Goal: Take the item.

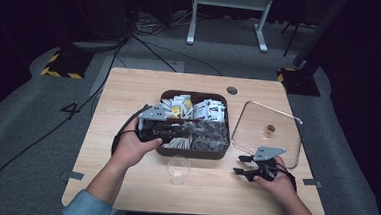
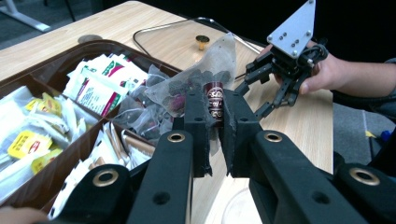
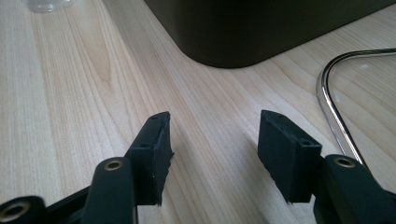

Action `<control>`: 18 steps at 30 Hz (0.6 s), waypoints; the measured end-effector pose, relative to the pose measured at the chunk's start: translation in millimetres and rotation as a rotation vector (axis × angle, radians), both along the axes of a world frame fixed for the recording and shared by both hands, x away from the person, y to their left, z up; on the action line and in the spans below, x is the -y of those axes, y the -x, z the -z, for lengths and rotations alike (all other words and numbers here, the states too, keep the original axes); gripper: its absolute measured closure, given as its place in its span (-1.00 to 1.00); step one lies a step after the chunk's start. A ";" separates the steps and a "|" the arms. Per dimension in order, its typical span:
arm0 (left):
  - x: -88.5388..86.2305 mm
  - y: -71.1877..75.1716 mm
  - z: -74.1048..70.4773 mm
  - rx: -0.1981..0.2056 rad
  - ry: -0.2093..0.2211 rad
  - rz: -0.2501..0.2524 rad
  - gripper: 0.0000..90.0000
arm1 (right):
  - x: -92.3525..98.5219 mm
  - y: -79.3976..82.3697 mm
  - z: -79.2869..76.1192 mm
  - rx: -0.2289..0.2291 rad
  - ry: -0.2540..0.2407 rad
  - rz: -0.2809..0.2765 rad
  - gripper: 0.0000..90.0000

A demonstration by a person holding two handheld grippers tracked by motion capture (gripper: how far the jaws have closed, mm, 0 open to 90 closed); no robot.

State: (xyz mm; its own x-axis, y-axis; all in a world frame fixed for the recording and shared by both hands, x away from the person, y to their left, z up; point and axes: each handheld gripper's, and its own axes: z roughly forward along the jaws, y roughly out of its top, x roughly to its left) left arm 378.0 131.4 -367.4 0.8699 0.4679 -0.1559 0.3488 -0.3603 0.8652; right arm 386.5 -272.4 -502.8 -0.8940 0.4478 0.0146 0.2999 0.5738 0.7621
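On the pale wooden desk (image 1: 129,89) ringed by grey carpet floor (image 1: 23,107), the left tongs (image 2: 215,122) clamp a translucent mesh tea sachet (image 2: 205,77) over the dark brown compartment tray (image 1: 225,127); at four o'clock, the right tongs (image 3: 212,154) rest apart, empty.

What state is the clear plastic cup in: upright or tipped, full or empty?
Upright. In the high view the clear plastic cup stands on its base on the table, mouth upward. It looks empty, though a clear liquid could not be ruled out.

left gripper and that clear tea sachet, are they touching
Touching. In the left gripper view the left gripper has its jaws closed on the sachet, pinching its lower edge above the tray.
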 end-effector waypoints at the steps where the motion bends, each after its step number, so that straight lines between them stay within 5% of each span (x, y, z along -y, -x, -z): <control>1: -1.2 2.6 0.1 0.003 -0.006 -0.008 0.82 | 0.0 -0.1 0.0 -0.001 0.000 0.000 -0.01; 10: -6.5 24.9 4.1 0.000 -0.019 -0.052 0.82 | 0.0 -0.4 0.0 -0.003 -0.002 0.001 -0.01; 18: -10.8 47.6 4.5 0.006 -0.006 -0.033 0.82 | 0.1 -0.5 0.0 -0.004 -0.003 0.001 -0.01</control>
State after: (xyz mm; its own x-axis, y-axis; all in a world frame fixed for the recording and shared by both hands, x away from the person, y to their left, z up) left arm 330.3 142.1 -372.0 0.8551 0.4969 -0.1479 0.3553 -0.3539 0.8652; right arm 387.0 -272.5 -502.7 -0.8935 0.4486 0.0197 0.3036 0.5712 0.7626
